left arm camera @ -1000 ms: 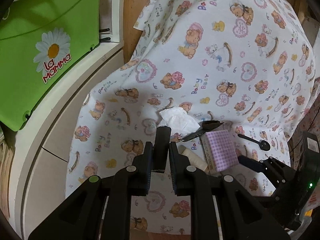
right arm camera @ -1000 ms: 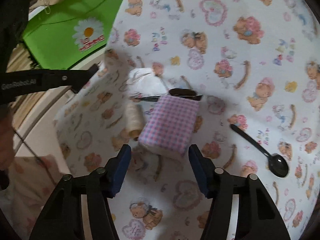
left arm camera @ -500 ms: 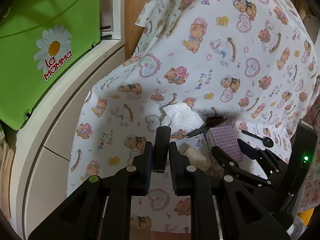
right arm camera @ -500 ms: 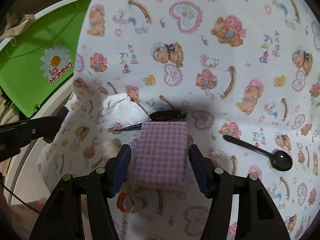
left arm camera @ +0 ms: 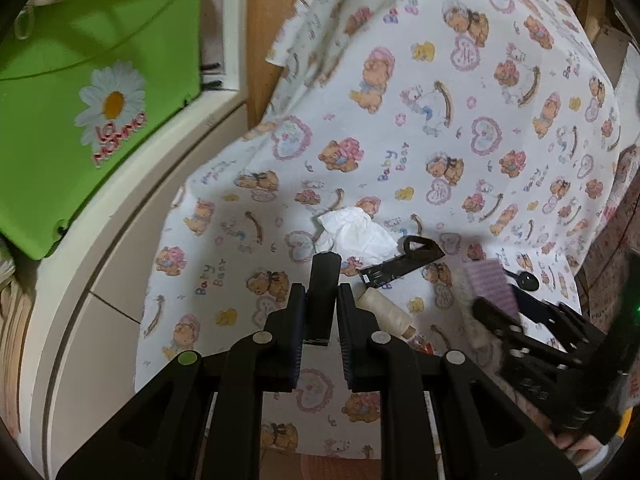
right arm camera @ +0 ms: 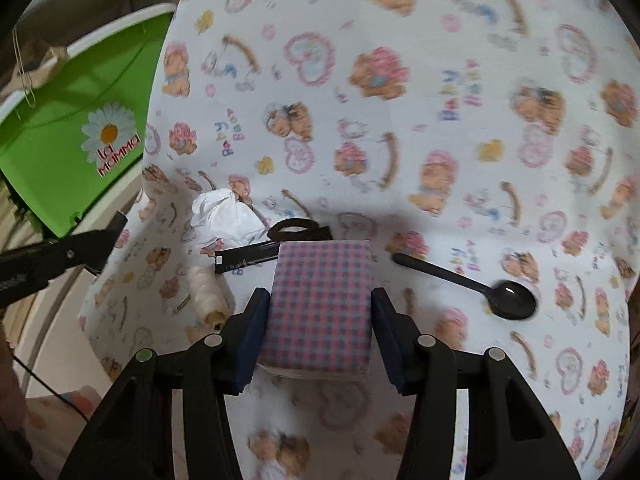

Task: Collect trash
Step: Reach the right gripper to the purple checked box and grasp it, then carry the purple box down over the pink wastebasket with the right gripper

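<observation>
On my right wrist view, the right gripper has its fingers spread to either side of a pink-and-purple checked napkin pack; the pads sit just beside its long edges, but I cannot tell whether they are actually pressing on it. The pack lies on a worktop covered in a teddy-bear print cloth. Just ahead of the fingers and to the left is a crumpled white tissue, with a black plastic strip lying between it and the pack's far left corner. A spool of cream thread rests just left of the left finger, and a black plastic spoon lies off to the right of the right finger, apart from the pack. From the left wrist view, the left gripper is clenched on a flat black piece that stands up between its fingers. The tissue sits just beyond those fingertips, slightly to the right, and the thread spool is just right of the right finger. A green bin with a daisy logo stands well off to the left of the fingers, beyond the worktop's edge.
</observation>
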### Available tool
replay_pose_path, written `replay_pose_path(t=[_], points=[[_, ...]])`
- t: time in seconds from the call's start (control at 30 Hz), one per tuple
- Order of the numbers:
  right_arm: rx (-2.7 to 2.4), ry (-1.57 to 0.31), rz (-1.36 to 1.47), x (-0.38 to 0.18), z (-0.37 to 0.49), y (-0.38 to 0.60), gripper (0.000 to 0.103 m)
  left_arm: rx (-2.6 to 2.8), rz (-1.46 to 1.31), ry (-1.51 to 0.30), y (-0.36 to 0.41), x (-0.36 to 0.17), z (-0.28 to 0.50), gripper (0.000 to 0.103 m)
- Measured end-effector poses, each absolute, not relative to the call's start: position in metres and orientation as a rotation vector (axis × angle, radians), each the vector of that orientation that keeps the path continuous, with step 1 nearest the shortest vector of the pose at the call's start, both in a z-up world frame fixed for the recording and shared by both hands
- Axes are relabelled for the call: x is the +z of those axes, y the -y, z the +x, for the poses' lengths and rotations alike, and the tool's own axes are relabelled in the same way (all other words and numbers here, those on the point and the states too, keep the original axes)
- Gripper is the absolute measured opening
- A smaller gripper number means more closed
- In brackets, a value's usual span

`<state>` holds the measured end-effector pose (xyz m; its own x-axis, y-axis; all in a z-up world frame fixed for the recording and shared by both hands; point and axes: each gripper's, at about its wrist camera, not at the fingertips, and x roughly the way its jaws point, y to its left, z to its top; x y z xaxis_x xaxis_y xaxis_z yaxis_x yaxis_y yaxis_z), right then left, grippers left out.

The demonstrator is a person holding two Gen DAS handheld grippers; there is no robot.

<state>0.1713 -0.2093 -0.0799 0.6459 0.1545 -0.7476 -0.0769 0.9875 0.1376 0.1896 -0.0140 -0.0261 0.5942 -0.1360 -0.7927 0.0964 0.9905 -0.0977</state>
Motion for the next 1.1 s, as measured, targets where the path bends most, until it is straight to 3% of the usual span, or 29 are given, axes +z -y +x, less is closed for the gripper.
replay_pose_path(t=[0.67,0.9,1.1], points=[[0.253,-0.75,0.123,-0.017,0.042,0.224,0.054,-0.202,-0.096,-0.87,0.021,-0.024,0.094,0.014],[0.31,-0.766,0.157,-0.018,-0.003,0.224,0.054,-0.228,-0.003,-0.853,0.028,-0.02,0.079,0.014],[0.332,-0.862,0.186,-0.043,-0.005,0.224,0.054,-0.32,-0.04,-0.968,0.035,-0.038,0.082,0.014]])
